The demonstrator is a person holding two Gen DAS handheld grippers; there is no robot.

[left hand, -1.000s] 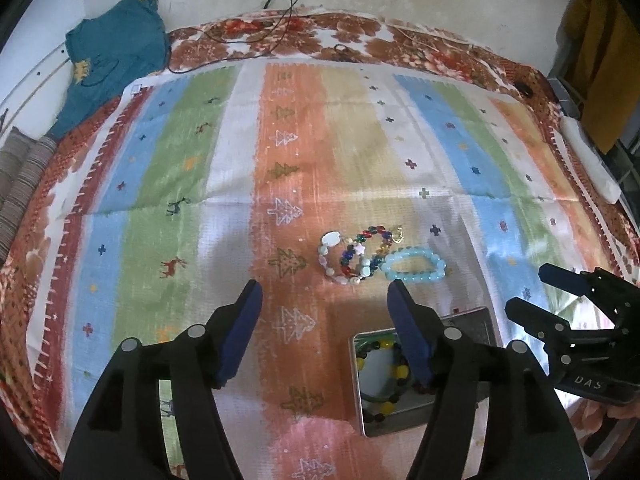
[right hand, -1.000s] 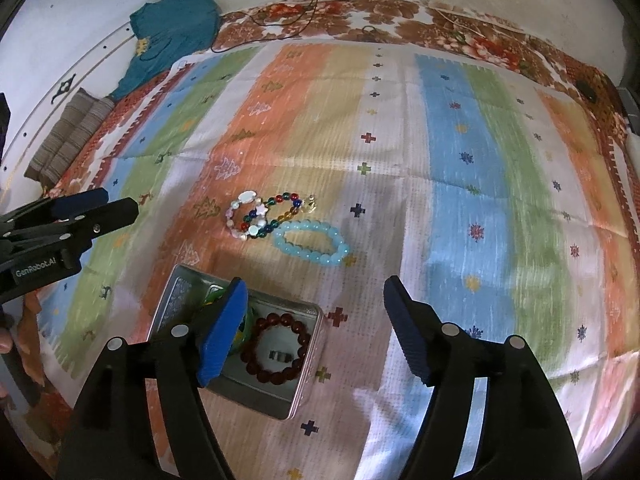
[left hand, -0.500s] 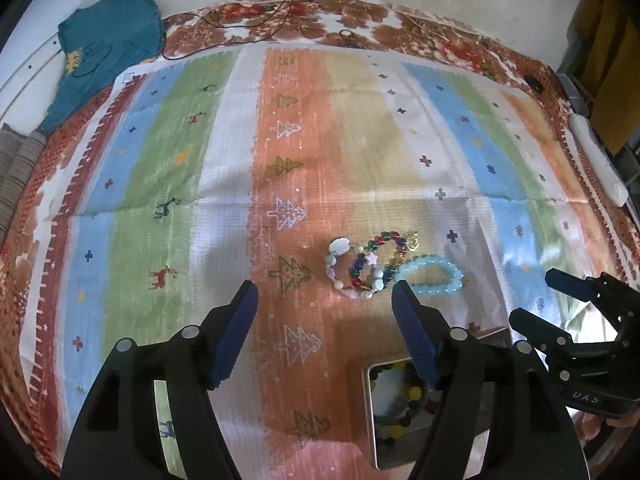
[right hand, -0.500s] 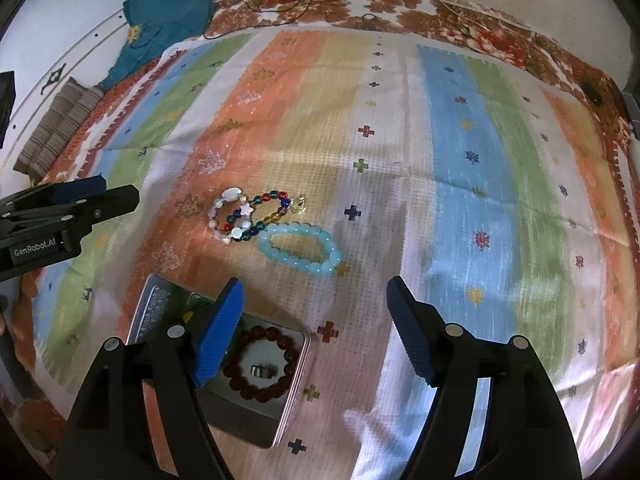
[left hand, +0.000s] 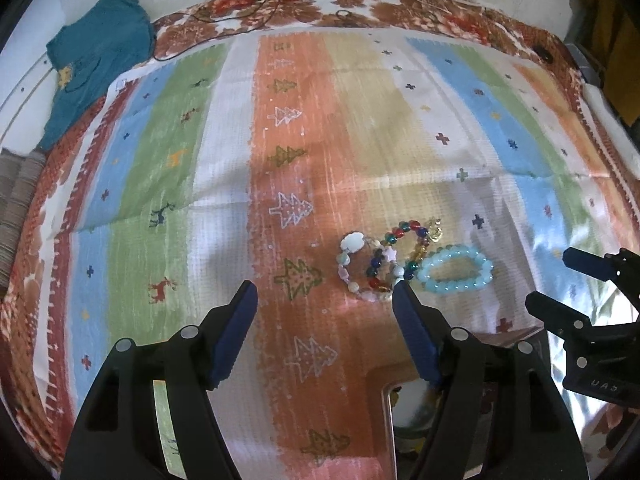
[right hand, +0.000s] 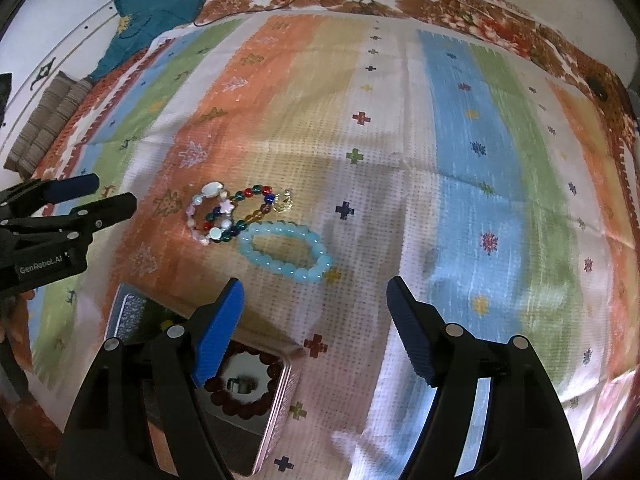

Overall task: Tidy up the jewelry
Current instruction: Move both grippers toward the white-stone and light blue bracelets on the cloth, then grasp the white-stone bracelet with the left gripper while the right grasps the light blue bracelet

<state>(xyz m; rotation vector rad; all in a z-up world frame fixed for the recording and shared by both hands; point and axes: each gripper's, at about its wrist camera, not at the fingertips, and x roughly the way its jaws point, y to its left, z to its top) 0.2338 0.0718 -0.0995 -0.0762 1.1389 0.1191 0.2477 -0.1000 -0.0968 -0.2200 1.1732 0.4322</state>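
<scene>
Three bracelets lie together on the striped cloth: a pale shell-bead one (left hand: 352, 268) (right hand: 208, 216), a multicolour glass-bead one (left hand: 404, 248) (right hand: 252, 208) overlapping it, and a light blue bead one (left hand: 456, 268) (right hand: 286, 250) beside them. A metal tin (right hand: 276, 404) (left hand: 388, 420) holds a dark red bead bracelet (right hand: 240, 384); a second one inside is mostly hidden. My left gripper (left hand: 324, 296) is open and empty, just short and left of the bracelets. My right gripper (right hand: 314, 292) is open and empty, just short of the blue bracelet.
A teal garment (left hand: 96, 52) (right hand: 160, 4) lies at the far left edge. Black cables (left hand: 256, 8) trail across the floral border at the back. A folded grey-brown cloth (right hand: 48, 120) lies at the left.
Both grippers have moved forward toward the bracelets, so the tin has slid down toward the bottom of both views. Both stay open and empty.
</scene>
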